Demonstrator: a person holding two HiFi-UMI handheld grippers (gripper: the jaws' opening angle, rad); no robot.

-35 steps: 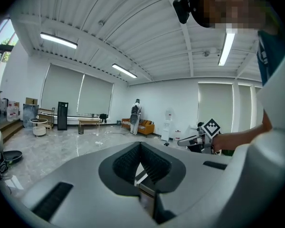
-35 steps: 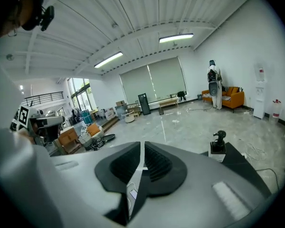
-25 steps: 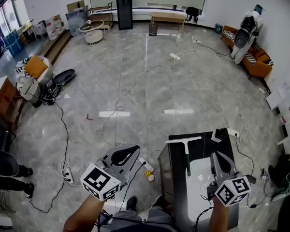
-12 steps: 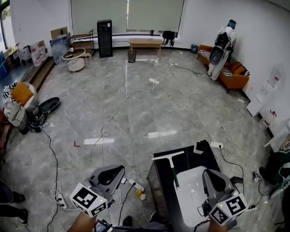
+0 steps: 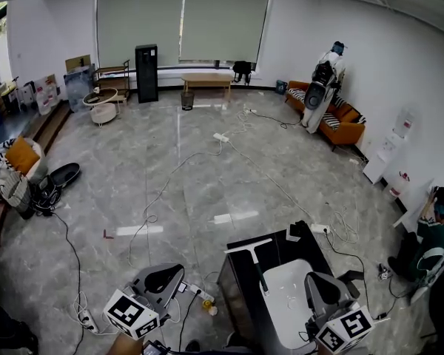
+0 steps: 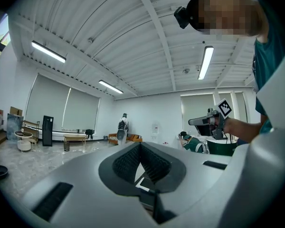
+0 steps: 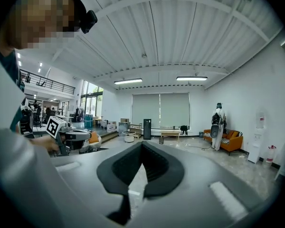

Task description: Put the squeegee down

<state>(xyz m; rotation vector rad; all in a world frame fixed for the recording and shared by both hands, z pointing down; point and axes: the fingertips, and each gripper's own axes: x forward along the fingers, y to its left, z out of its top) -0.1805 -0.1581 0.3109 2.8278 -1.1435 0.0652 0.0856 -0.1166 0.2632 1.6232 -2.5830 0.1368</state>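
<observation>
Squeegee (image 5: pixel 256 261) lies flat on the dark table (image 5: pixel 233 291) at the right, with its pale blade crosswise at the far end and its handle running back toward the near side. The handle's end rests on or against the far-left edge of a white panel (image 5: pixel 288 313). Nothing grips it and it sits well inside the table edge, so I judge the put-down finished.

Left gripper (image 5: pixel 166 276): jaws clenched tip to tip with nothing between them, as its own view confirms (image 6: pixel 140 146). It is out over the floor, left of the table.

Right gripper (image 5: pixel 318 283): likewise pressed closed and empty (image 7: pixel 142 145). It hangs over the near right of the panel, apart from the squeegee. Both point level into the room, which reads as tools idle rather than working.

Unclear:
- The table's near edge and both hands are cut off at the bottom of the head view.
- Neither gripper view shows the squeegee, because the gripper bodies block the lower field.
- I cannot identify the white panel.
- Cables (image 5: pixel 159 194) sprawl across the floor.
</observation>
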